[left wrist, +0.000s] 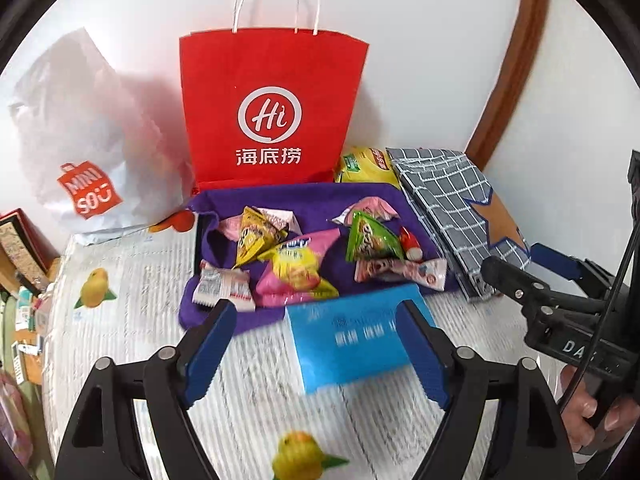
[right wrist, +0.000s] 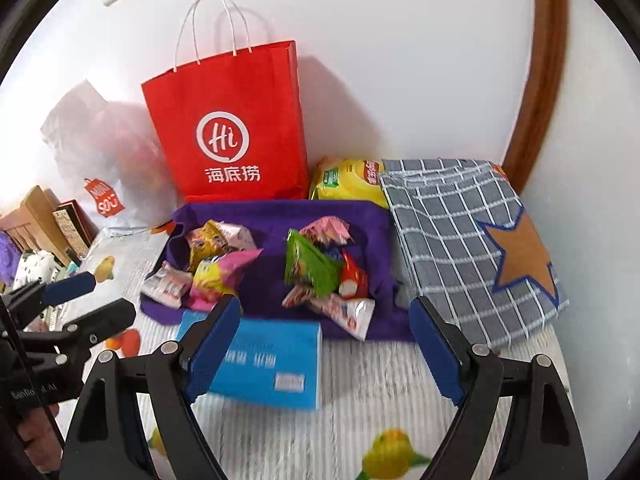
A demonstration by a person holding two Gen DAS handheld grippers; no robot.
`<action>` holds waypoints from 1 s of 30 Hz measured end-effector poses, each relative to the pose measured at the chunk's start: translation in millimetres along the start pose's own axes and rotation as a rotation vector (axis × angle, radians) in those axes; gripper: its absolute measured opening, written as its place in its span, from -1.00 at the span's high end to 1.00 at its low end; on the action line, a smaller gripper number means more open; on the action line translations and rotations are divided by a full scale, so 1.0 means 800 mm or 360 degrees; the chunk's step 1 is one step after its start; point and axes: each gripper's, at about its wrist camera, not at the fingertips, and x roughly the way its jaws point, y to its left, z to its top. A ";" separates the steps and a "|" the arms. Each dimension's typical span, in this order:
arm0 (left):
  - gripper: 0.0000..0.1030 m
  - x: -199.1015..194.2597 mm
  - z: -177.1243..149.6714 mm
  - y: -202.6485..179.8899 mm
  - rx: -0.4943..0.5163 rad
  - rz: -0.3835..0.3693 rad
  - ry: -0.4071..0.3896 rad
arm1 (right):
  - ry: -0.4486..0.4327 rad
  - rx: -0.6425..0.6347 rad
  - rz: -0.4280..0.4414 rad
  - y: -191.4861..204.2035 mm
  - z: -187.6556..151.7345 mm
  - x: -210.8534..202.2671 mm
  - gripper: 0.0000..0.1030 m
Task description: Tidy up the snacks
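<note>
Several small snack packets lie on a purple cloth (left wrist: 300,196) (right wrist: 272,216), among them a green triangular packet (left wrist: 372,240) (right wrist: 308,264) and a pink-and-yellow one (left wrist: 296,268) (right wrist: 216,276). A blue box (left wrist: 352,336) (right wrist: 272,364) lies flat on the table in front of the cloth. My left gripper (left wrist: 316,320) hovers open above the box, its pads clear of it. My right gripper (right wrist: 324,312) is open over the cloth's front edge, with nothing between its pads. Each gripper also shows at the edge of the other's view.
A red paper bag (left wrist: 272,80) (right wrist: 232,100) stands upright against the wall behind the cloth. A white plastic bag (left wrist: 80,140) sits to its left, a yellow chip bag (left wrist: 364,164) and a grey checked fabric bag (left wrist: 440,192) (right wrist: 452,232) to its right. Clutter lies past the table's left edge.
</note>
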 end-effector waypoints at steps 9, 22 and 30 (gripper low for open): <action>-0.78 -0.060 -0.040 -0.010 -0.0013 0.0085 -0.0115 | -0.0073 0.0015 0.0003 -0.005 -0.042 -0.060 -0.97; -0.78 -0.095 -0.062 -0.028 -0.0039 0.0137 -0.0179 | -0.0133 0.0014 0.0010 -0.012 -0.069 -0.104 -0.97; -0.78 -0.099 -0.063 -0.035 -0.0019 0.0143 -0.0183 | -0.0151 0.0017 -0.0007 -0.015 -0.070 -0.111 -0.97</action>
